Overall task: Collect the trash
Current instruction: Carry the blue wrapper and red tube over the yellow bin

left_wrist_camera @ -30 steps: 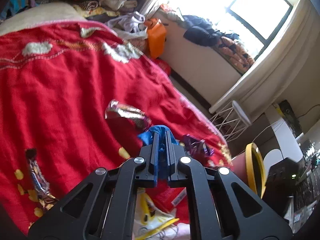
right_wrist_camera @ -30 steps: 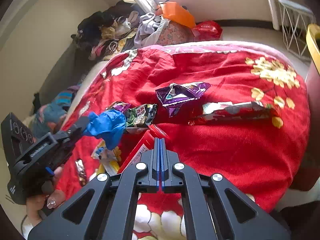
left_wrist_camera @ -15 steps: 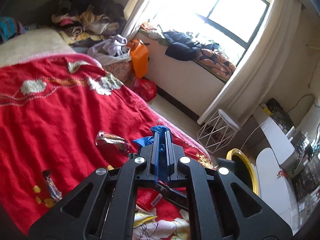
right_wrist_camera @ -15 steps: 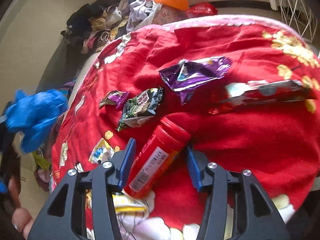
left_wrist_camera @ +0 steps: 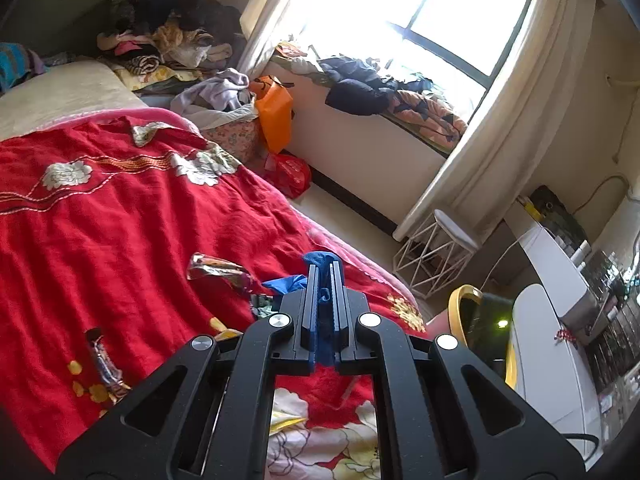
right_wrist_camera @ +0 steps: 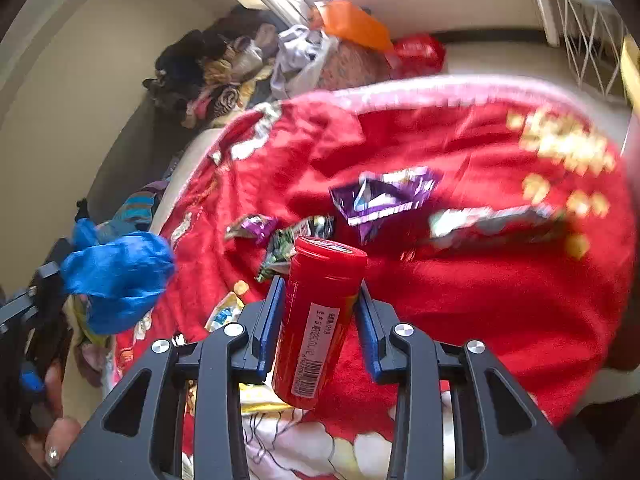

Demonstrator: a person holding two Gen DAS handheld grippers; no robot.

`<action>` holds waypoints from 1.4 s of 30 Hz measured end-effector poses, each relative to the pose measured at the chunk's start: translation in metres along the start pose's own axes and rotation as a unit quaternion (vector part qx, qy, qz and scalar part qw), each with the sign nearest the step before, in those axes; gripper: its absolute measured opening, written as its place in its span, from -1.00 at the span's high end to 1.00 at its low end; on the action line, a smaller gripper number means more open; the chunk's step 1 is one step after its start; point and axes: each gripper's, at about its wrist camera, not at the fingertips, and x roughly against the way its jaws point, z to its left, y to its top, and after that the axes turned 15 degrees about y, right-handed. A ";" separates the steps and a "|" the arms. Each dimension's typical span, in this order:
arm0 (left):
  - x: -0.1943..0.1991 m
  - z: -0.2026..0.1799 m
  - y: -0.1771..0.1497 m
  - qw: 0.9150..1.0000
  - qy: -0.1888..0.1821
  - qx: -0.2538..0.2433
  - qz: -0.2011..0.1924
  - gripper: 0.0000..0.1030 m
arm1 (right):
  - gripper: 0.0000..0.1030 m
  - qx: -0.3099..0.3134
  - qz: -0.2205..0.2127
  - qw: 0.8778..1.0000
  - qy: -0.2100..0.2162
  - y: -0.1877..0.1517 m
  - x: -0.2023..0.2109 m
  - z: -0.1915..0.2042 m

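A red bedspread [right_wrist_camera: 500,300] littered with snack wrappers fills the room's centre, a yellow-rimmed bin [left_wrist_camera: 476,320] standing off its far corner. The left gripper [left_wrist_camera: 325,276] is pinched tight on a crumpled blue bag [right_wrist_camera: 120,276]. The right gripper [right_wrist_camera: 320,300], jaws part-spread, clasps a red canister [right_wrist_camera: 316,320], its long axis running along the fingers, cap forward, apparently lifted clear of the bedspread.

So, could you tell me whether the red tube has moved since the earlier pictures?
Yes. The red tube lay on the red blanket before; now it stands nearly upright in the right gripper, its cap up toward the green wrapper.
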 end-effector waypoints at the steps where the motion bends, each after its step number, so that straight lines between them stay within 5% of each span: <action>1: 0.000 -0.003 0.000 1.000 -0.002 -0.003 0.000 0.95 | 0.37 0.011 -0.007 1.000 0.000 0.002 0.006 0.004; 11: 0.004 -0.025 -0.002 1.000 -0.020 -0.020 -0.003 0.95 | 0.37 0.107 -0.064 0.992 -0.032 0.013 0.058 0.031; 42: 0.013 -0.115 -0.021 0.993 -0.081 -0.088 0.004 0.95 | 0.38 0.095 -0.195 0.967 -0.133 0.035 0.184 -0.020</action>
